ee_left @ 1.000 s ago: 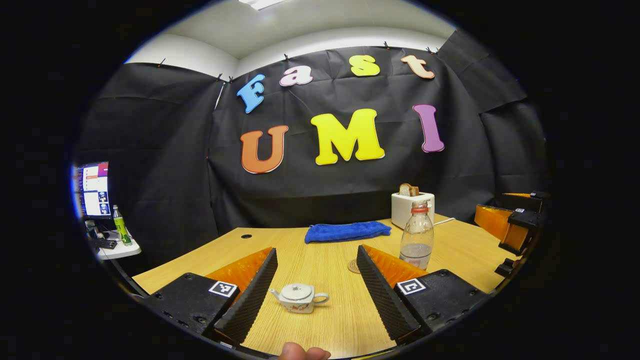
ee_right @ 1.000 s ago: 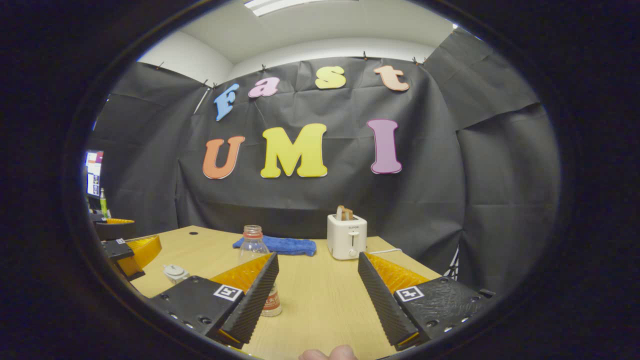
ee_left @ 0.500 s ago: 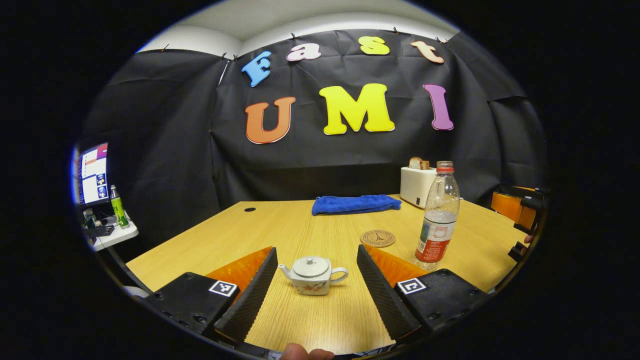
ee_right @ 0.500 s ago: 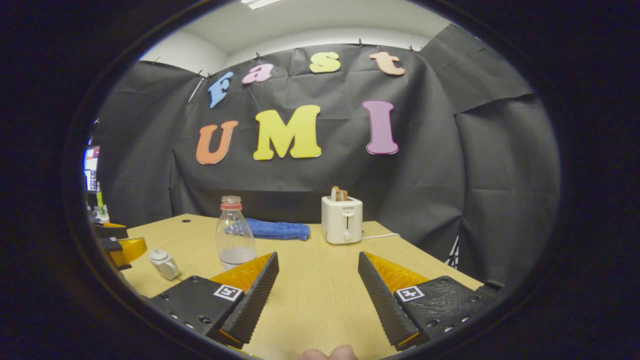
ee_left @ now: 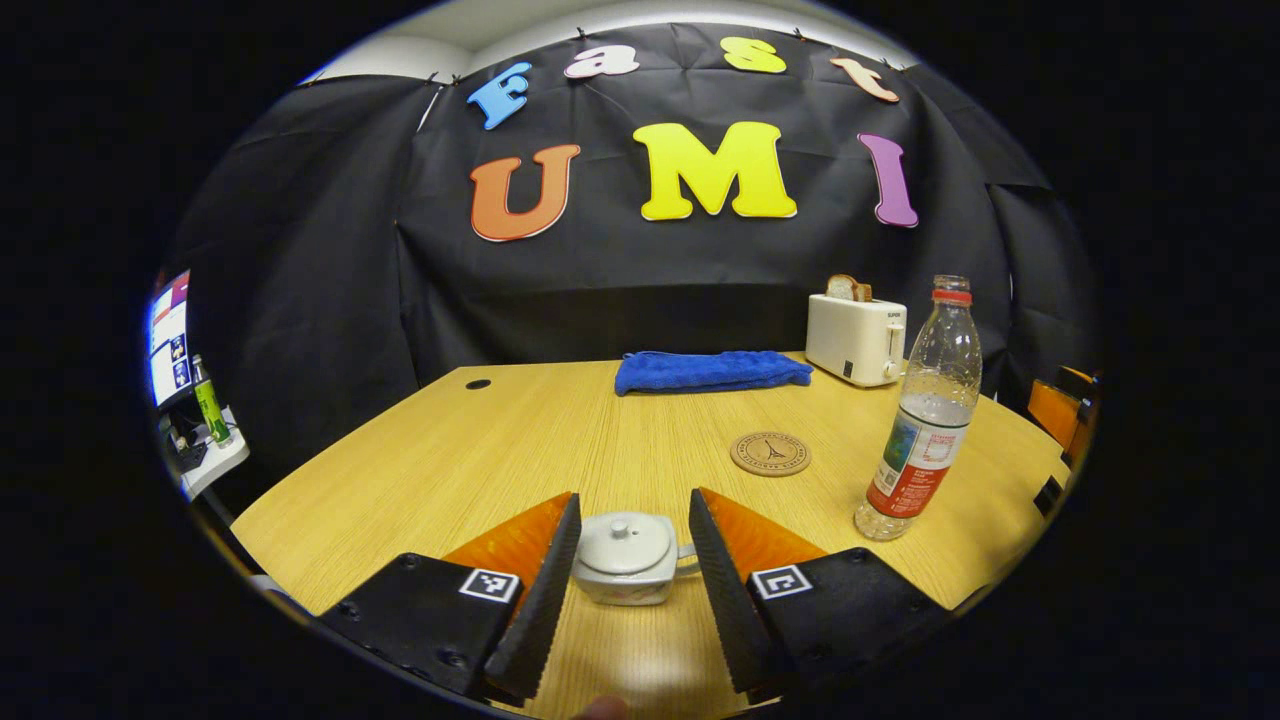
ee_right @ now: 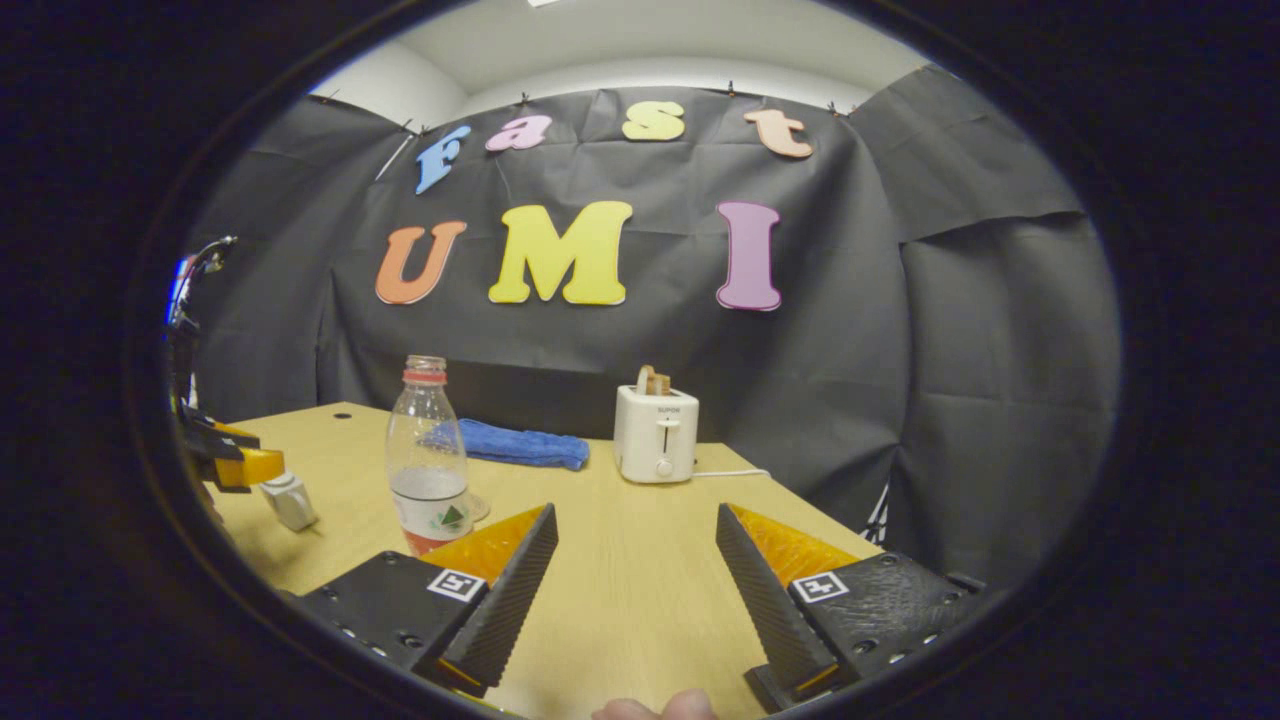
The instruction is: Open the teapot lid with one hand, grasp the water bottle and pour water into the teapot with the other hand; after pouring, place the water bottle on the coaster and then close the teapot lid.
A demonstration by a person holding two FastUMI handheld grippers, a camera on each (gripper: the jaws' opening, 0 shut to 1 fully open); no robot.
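A small white teapot (ee_left: 628, 560) with its lid (ee_left: 625, 538) on sits on the wooden table (ee_left: 500, 450), between the fingers of my left gripper (ee_left: 634, 497). The fingers flank the pot closely; I see no clear contact. From the right gripper view, the left gripper (ee_right: 235, 465) hovers just above the teapot (ee_right: 290, 500). The water bottle (ee_left: 920, 430), clear with a red neck ring and no cap, stands upright to the right of a round cork coaster (ee_left: 770, 453). My right gripper (ee_right: 635, 510) is open and holds nothing; the bottle (ee_right: 428, 470) stands left of its left finger.
A white toaster (ee_left: 855, 338) with bread in it and a folded blue towel (ee_left: 712, 370) stand at the table's back. A monitor (ee_left: 168, 335) and a green bottle (ee_left: 210, 410) sit on a side shelf at the left. The table's right edge lies near the toaster (ee_right: 656, 435).
My left gripper has dropped and moved forward over the teapot, and its fingers have narrowed around it. The right gripper has drifted slightly, with the bottle now nearer its left finger.
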